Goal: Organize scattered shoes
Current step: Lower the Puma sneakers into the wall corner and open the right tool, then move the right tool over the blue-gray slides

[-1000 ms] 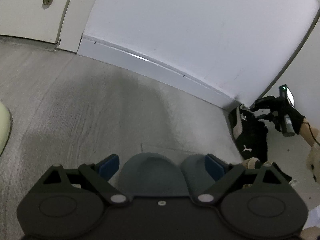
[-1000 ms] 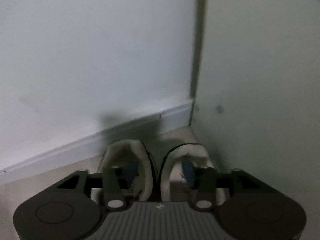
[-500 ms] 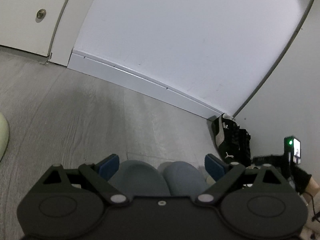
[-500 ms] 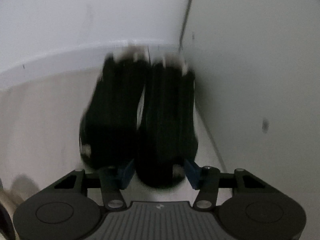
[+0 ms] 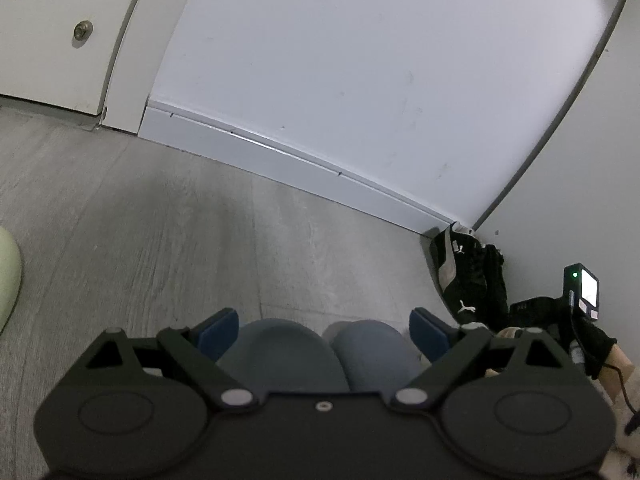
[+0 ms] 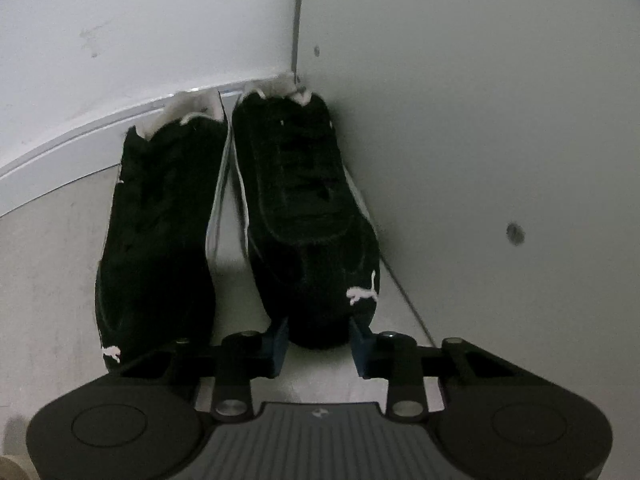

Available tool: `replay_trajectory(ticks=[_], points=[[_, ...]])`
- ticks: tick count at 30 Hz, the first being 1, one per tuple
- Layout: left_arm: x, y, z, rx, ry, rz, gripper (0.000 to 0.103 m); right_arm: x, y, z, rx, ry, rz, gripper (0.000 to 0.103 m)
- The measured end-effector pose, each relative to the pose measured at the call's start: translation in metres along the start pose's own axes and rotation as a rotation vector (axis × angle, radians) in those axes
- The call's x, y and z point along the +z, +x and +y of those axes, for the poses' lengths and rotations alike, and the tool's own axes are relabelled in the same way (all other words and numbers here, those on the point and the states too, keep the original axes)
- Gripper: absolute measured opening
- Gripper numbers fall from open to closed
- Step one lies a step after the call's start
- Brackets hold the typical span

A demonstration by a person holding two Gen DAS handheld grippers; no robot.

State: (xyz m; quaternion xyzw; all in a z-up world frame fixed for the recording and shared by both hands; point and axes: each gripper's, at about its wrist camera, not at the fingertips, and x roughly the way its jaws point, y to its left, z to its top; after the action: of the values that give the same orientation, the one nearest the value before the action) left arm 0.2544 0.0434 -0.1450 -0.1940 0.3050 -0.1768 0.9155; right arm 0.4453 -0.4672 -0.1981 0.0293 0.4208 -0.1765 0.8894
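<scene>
Grey floor (image 5: 168, 216) meets two walls in a corner, where a black sneaker pair (image 6: 240, 216) is lined up, heels to skirting. Right gripper (image 6: 318, 344) is spread round one toe, left gripper (image 5: 324, 332) spread w/ nothing held. Other shoes can't be seen; pale slipper-like object (image 5: 8, 276) at edge, unclear.

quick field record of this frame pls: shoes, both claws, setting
shoes: two black shoes side by side, heels at the baseboard, in the wall corner
right shoe: beside the side wall, toe between the pads
right claw: open around that toe, contact unclear
left claw: open, empty, above the person's knees
floor: grey wood-look
</scene>
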Motion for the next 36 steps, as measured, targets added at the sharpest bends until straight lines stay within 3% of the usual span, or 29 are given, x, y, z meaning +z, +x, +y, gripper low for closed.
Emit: replay_trajectory(ticks=[1,3,5,6,9,13,21,26,28,30,32,36], points=[[0.000,0.000,0.000,0.000,0.000,-0.002,0.093,0.000,-0.009,0.002,-0.011,-0.010,-0.021,0.037],[0.000,-0.001,0.000,-0.002,-0.004,-0.006,0.093,0.001,-0.025,0.015,0.001,-0.063,-0.067,0.050],[-0.001,-0.001,0.000,-0.006,-0.008,-0.009,0.093,0.005,-0.038,0.032,0.037,-0.138,-0.115,0.075],[-0.001,-0.001,0.001,-0.008,-0.011,-0.011,0.093,0.008,-0.043,0.043,0.060,-0.177,-0.134,0.077],[0.000,-0.003,0.001,0.004,-0.003,-0.020,0.093,0.013,-0.030,0.068,0.104,-0.232,-0.102,0.077],[0.000,-0.005,0.001,0.021,0.009,-0.032,0.093,0.017,0.027,0.098,0.039,-0.255,-0.006,0.076],[0.005,-0.010,0.010,0.037,-0.027,-0.057,0.093,-0.001,0.002,0.078,-0.025,-0.229,-0.030,0.076],[0.007,-0.013,0.009,0.073,-0.002,-0.082,0.093,-0.015,-0.019,0.075,-0.105,-0.243,-0.093,0.076],[0.008,-0.015,0.009,0.083,-0.002,-0.095,0.093,-0.023,-0.052,0.074,-0.121,-0.224,-0.214,0.077],[0.009,-0.017,0.009,0.085,-0.013,-0.104,0.093,-0.035,-0.089,0.071,-0.052,-0.133,-0.313,0.079],[0.012,-0.025,0.010,0.085,-0.036,-0.130,0.093,-0.057,-0.141,0.071,0.082,-0.010,-0.401,0.094],[0.013,-0.048,0.003,0.091,-0.028,-0.186,0.093,-0.113,-0.205,0.089,0.248,0.063,-0.426,0.099]])
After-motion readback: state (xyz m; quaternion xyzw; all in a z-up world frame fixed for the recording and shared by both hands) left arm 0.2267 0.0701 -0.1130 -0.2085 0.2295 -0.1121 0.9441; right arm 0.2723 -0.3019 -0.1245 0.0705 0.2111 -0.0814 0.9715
